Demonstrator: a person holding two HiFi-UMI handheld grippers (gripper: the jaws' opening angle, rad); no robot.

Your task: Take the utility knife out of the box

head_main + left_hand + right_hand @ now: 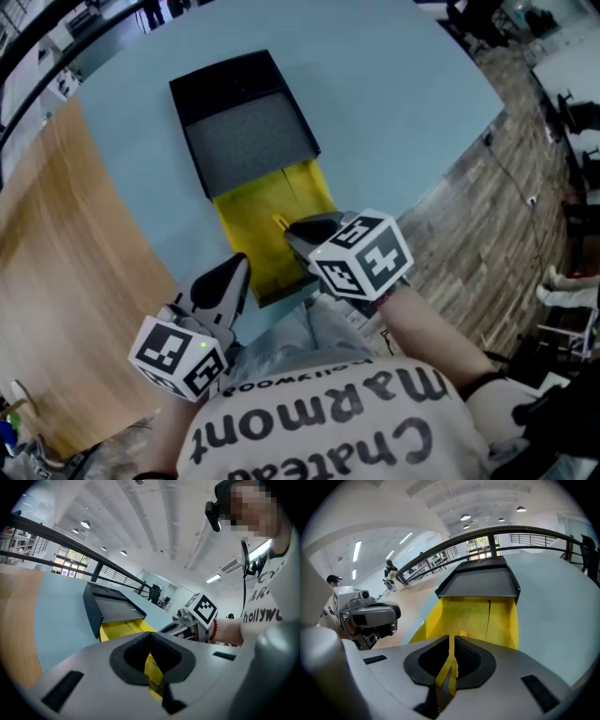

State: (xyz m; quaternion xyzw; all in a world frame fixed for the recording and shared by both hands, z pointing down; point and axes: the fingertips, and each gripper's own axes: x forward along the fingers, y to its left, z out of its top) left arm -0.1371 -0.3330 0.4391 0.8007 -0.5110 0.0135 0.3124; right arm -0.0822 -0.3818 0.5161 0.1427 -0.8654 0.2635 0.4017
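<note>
Pale blue bench (403,94) fills your head view, plank floor (487,216) to its right. The black box (246,122) lies open, its yellow tray (267,202) jutting near. Your right gripper (298,230) hangs over the tray, your left gripper (238,270) at its near-left edge.

Left gripper view: fingers together, white ceiling (140,522) with round lamps (85,524).

Right gripper view: fingers together, dark railing (511,530) beyond.

The utility knife can't be made out.

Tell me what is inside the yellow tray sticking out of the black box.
The yellow tray shows a bare floor and a small upright tab; no knife visible. The left gripper and right gripper cover its near end, and the black box hides the rest.
</note>
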